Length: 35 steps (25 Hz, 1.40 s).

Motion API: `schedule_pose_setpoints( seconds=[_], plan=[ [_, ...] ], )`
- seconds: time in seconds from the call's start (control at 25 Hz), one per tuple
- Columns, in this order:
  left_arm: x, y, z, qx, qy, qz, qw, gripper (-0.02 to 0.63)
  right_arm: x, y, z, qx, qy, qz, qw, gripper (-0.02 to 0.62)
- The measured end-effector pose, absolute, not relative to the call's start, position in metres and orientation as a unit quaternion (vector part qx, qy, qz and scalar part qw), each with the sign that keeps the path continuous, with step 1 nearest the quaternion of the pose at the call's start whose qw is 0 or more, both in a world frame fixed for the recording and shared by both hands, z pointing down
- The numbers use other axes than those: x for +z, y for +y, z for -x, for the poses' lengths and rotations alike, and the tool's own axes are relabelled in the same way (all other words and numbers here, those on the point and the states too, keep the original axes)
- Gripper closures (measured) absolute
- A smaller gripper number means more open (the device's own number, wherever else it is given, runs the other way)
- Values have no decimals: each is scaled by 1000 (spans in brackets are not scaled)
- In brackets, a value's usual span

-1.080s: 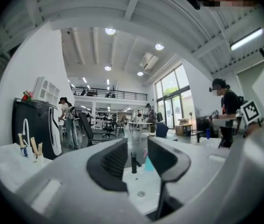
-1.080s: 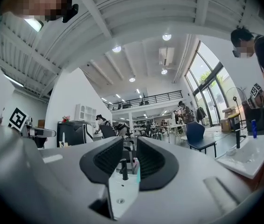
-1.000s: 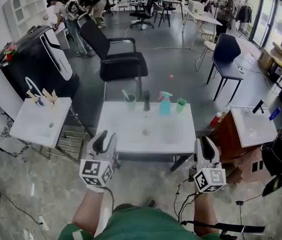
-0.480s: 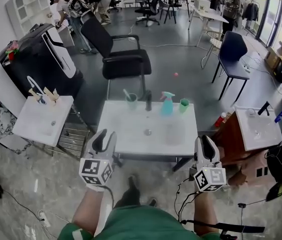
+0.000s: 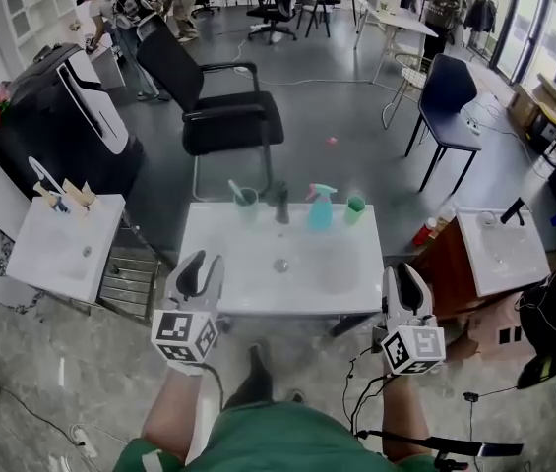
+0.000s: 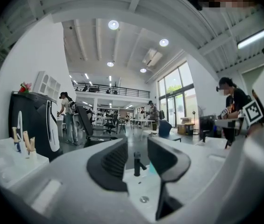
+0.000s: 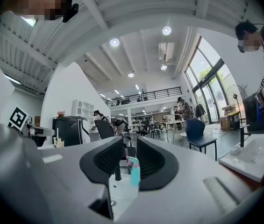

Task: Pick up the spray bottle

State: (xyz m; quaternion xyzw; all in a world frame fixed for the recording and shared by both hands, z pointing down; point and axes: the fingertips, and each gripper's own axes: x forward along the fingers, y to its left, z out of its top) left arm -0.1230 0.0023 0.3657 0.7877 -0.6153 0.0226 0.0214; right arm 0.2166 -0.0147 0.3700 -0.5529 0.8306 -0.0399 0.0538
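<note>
White basin top (image 5: 223, 264): toothbrush cup (image 5: 246, 202), faucet (image 5: 280, 203), spray bottle (image 5: 320, 209), green cup (image 5: 355, 207)

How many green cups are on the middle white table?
2. The left cup stands left of the black tap, with something sticking out of it. The right cup stands right of the spray bottle. None looks hidden.

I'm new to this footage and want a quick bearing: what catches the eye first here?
The white sink table fills the middle of the head view. A teal spray bottle stands upright along its far edge, between a black tap and a green cup. At the near edge, the left gripper and right gripper hover with jaws apart and empty.
</note>
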Motion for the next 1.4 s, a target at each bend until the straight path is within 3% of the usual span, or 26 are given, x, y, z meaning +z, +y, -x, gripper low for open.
schedule_pose_setpoints(
  seconds=[0.72,1.4],
  plan=[
    [407,-171,188,33,-569,-820,55,476,396,-159,-148,-52,797,602,4,505],
    [454,-218,186,72,-566,-816,92,474,466,-230,-128,-98,802,589,-34,505]
  ],
)
